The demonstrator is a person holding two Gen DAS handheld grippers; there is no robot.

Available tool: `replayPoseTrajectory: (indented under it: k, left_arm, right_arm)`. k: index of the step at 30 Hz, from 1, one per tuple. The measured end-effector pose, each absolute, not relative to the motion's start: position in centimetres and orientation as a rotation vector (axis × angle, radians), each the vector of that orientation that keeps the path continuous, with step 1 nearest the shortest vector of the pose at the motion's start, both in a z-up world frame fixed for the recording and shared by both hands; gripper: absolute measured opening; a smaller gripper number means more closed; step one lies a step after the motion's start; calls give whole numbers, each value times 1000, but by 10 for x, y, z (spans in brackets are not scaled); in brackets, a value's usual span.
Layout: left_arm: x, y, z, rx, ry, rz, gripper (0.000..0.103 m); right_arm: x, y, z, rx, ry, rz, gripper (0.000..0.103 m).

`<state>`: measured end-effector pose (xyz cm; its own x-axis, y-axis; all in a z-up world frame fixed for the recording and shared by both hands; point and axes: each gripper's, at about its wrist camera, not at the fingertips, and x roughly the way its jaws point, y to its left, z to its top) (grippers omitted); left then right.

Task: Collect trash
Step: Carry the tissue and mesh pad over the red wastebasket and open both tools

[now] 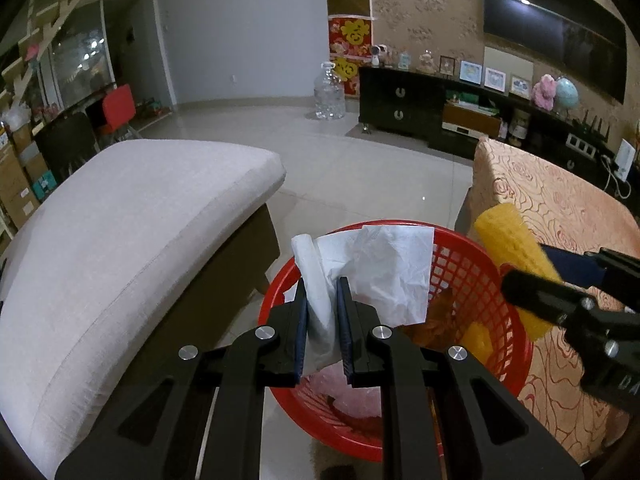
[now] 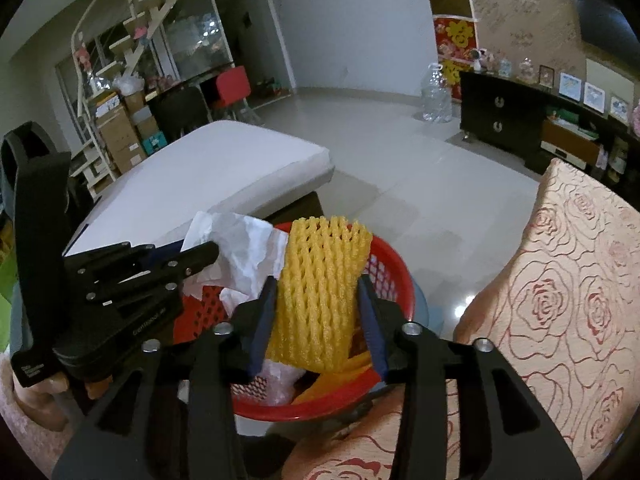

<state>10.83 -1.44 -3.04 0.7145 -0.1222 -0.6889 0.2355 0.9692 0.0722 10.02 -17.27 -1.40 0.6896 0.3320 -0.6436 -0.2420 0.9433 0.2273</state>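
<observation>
A red mesh basket (image 1: 476, 280) stands on the floor between a white cushion and a rose-patterned cloth. My left gripper (image 1: 322, 292) is shut on a crumpled white tissue (image 1: 384, 268), which hangs over the basket's near left rim. In the right wrist view, my right gripper (image 2: 320, 296) holds a yellow foam net (image 2: 324, 280) upright between its pads, above the basket (image 2: 404, 276). The same net (image 1: 508, 248) shows at the right of the left wrist view. Orange and yellow scraps and clear plastic lie inside the basket. The left gripper (image 2: 196, 250) with its tissue (image 2: 240, 248) appears at the left.
A white cushioned seat (image 1: 140, 220) lies left of the basket, and the rose-patterned cloth (image 1: 560, 208) rises on its right. Beyond are pale floor tiles (image 1: 340, 160), a clear water jug (image 1: 329, 94) and a dark low cabinet (image 1: 400, 104). A hand (image 2: 40, 396) holds the left gripper.
</observation>
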Motion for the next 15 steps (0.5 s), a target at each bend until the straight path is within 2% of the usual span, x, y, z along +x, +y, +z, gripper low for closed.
replayPoseTrajectory:
  k: [2,4,5,7,15]
  left_arm:
    - [111,-13,-31,150,759,-199,25]
    - [110,-11,-31,146,753,-194,35]
    - [110,-11,-30,146,746,-192,42]
    - [108,-10,-28,140,730,-186,49]
    - [104,-3,-18,100,685,-172,58]
  right_arm:
    - [101,-172,-16,134,749,334,48]
    - [102,-173,-17,140,749,331,58]
    - [102,-173,-17,144,745,326,60]
    - [100,-174,-16,151,740,323,64]
    - [93,-181,-15,149,729,293,65]
